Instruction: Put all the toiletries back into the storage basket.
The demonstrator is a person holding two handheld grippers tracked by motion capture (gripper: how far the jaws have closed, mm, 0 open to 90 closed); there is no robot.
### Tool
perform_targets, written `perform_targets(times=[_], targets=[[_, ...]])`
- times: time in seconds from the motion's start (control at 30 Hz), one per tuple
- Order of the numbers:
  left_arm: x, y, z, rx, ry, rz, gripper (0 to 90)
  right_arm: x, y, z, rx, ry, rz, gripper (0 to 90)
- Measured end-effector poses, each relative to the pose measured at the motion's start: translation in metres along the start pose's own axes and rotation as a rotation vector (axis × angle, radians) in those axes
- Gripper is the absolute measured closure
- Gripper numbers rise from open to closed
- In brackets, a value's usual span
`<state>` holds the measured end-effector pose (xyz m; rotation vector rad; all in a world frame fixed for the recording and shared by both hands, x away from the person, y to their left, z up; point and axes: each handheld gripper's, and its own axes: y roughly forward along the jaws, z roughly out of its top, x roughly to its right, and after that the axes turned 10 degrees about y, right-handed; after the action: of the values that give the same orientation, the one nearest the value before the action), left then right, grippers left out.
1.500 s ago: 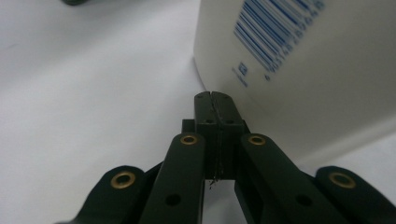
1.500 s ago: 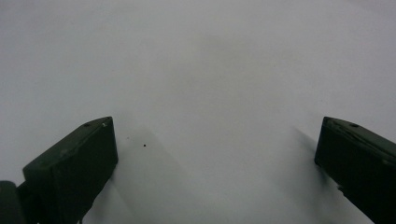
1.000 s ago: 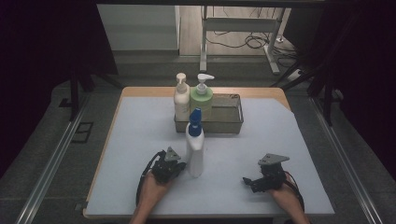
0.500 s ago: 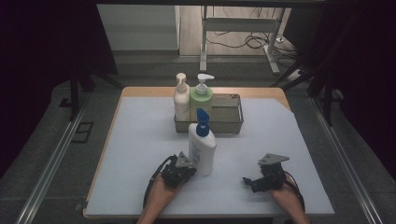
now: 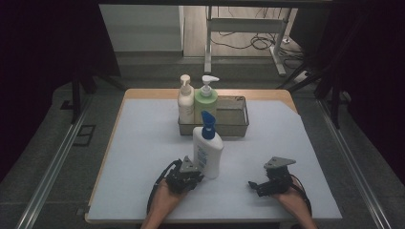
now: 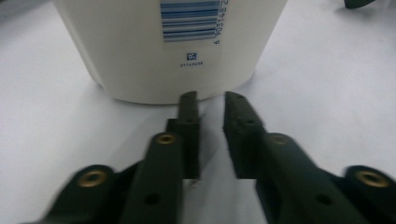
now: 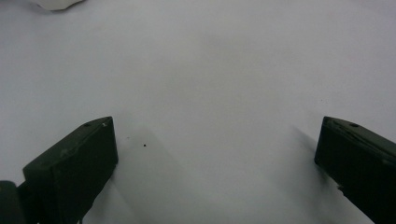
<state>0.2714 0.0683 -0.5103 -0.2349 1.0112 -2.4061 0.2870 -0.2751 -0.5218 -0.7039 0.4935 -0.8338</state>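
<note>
white bottle (image 5: 208,153) upright, just ahead of left gripper (image 6: 208,99) | jaws just parting, narrow gap, empty | right gripper (image 7: 215,149) wide, idle

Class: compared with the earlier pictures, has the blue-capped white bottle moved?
Yes. The white bottle has turned broadside and shifted slightly right, nearer the metal tray's middle, standing free of the left gripper.

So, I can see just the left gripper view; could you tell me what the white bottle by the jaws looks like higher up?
Observer: The white bottle stands upright and has a blue cap.
Operator: Thank you; what is behind it?
Observer: A wire basket holding a green pump bottle and a cream pump bottle.
Operator: And the grippers?
Observer: The left gripper has just been opening its jaws, nothing between them; the right gripper rests open, apart from the bottle.
</note>
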Motion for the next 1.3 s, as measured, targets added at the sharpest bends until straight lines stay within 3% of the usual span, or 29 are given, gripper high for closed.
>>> perform_targets(times=[0.27,0.47,0.73,0.87,1.3], targets=[[0.002,-0.009,-0.004,0.001,-0.004,0.039,53.7,-0.002,-0.002,0.002,-0.008,0.008,0.003,0.2],[0.003,-0.015,-0.01,-0.003,-0.034,0.067,36.6,-0.005,-0.009,0.005,0.022,0.004,0.02,0.2],[0.001,-0.021,-0.024,-0.008,-0.083,0.097,18.4,-0.014,-0.016,0.013,0.046,-0.039,0.039,0.0],[0.003,-0.024,-0.029,-0.014,-0.088,0.115,13.5,-0.019,-0.02,0.018,0.058,-0.045,0.055,0.0],[0.005,-0.028,-0.039,-0.027,-0.102,0.139,10.7,-0.036,-0.023,0.038,0.073,-0.066,0.098,0.0]])
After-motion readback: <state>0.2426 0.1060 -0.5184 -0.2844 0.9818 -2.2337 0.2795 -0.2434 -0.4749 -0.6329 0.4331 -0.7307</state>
